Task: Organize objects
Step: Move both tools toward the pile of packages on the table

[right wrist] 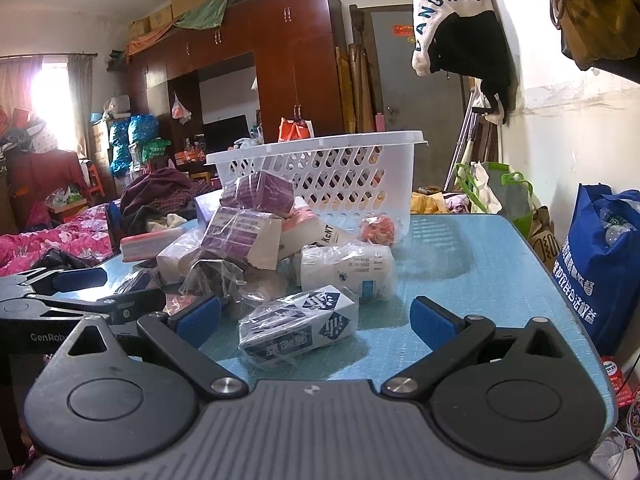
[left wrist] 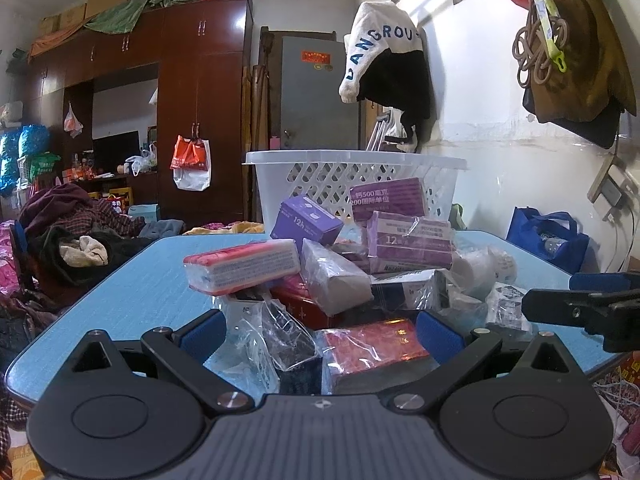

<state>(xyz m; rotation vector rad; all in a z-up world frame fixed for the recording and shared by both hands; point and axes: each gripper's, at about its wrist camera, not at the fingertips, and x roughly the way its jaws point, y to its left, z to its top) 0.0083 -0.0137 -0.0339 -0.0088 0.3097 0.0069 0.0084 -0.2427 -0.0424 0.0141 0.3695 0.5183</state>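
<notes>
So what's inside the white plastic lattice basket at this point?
Through the white plastic lattice basket holes only background colours show; no item is clearly inside. Its floor is hidden by the pile of plastic-wrapped boxes in front.

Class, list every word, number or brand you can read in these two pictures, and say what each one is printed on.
"ANGROU": white hanging garment
"GenRob", cut off: left gripper
"12h": purple box
"500" and "00", beside Chinese characters: upper purple box
"12": lower purple box
"KcNT": white bottle
Blue bag: white Chinese characters.
Other labels: too blurred.
</notes>
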